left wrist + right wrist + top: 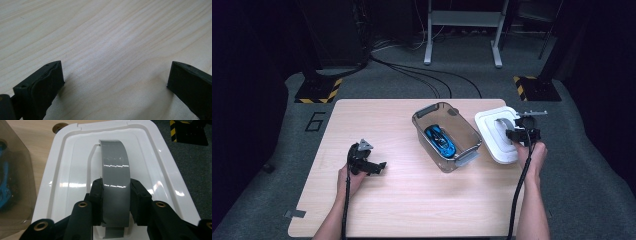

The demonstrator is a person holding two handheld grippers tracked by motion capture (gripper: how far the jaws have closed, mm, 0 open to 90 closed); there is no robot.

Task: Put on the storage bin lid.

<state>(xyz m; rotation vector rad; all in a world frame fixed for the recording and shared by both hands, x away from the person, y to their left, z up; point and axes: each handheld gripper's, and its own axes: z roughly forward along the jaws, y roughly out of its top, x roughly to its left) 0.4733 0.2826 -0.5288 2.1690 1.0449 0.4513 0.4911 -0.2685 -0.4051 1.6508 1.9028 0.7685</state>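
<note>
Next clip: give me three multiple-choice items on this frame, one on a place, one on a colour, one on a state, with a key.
1. Where is the toy car?
A. inside the clear bin
B. on the lid
C. on the floor
2. What colour is the lid's handle?
A. red
B. grey
C. yellow
3. How is the right tool?
A. open over bare wood
B. shut on the toy car
C. shut on the handle

Key: A, it lies within the clear bin; B, a grey strap crosses the white lid; C, both jaws press its sides.
</note>
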